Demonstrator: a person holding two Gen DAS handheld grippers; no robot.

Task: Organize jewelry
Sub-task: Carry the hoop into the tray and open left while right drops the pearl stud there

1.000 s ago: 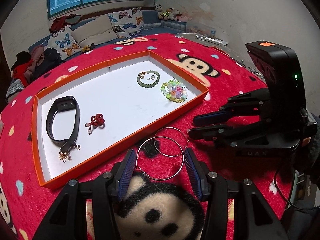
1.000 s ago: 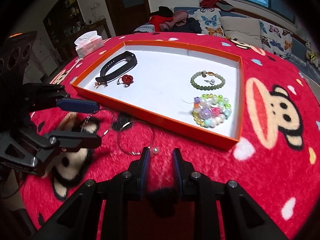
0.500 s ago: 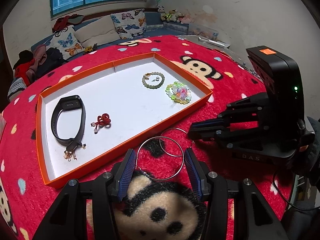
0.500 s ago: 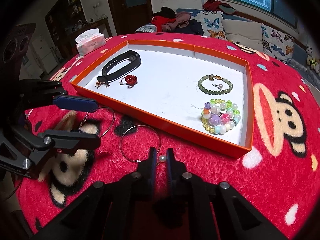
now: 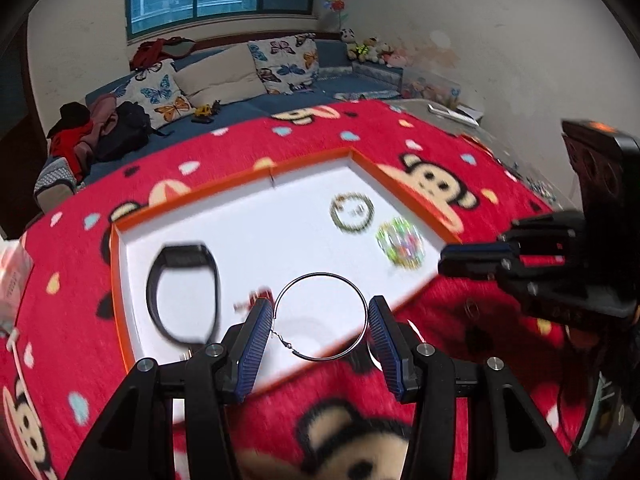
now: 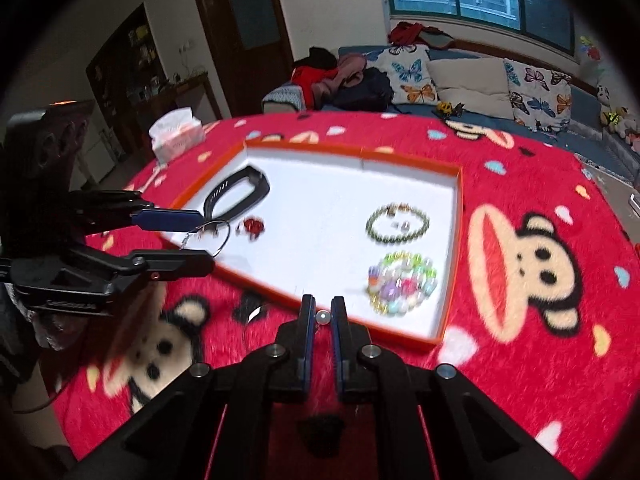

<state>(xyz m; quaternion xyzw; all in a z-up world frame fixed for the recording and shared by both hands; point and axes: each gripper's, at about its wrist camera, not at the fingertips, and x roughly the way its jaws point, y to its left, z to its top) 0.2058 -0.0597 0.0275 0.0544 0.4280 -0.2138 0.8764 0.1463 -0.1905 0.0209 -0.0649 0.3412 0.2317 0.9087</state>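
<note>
My left gripper is shut on a large silver hoop earring, held by its sides above the near edge of the orange tray. My right gripper is shut on a small pearl earring, lifted above the tray's front rim. In the tray lie a black wristband, a red charm, a green bead bracelet and a multicoloured bead bracelet. The left gripper with its hoop also shows in the right wrist view.
The tray sits on a red cartoon-monkey blanket. A tissue box stands beyond the tray's far left corner. A sofa with cushions is behind the table. The right gripper shows in the left wrist view.
Both grippers have lifted off the blanket with their earrings and moved over the tray's near edge. The right gripper closed from a wider gap onto the pearl earring.
</note>
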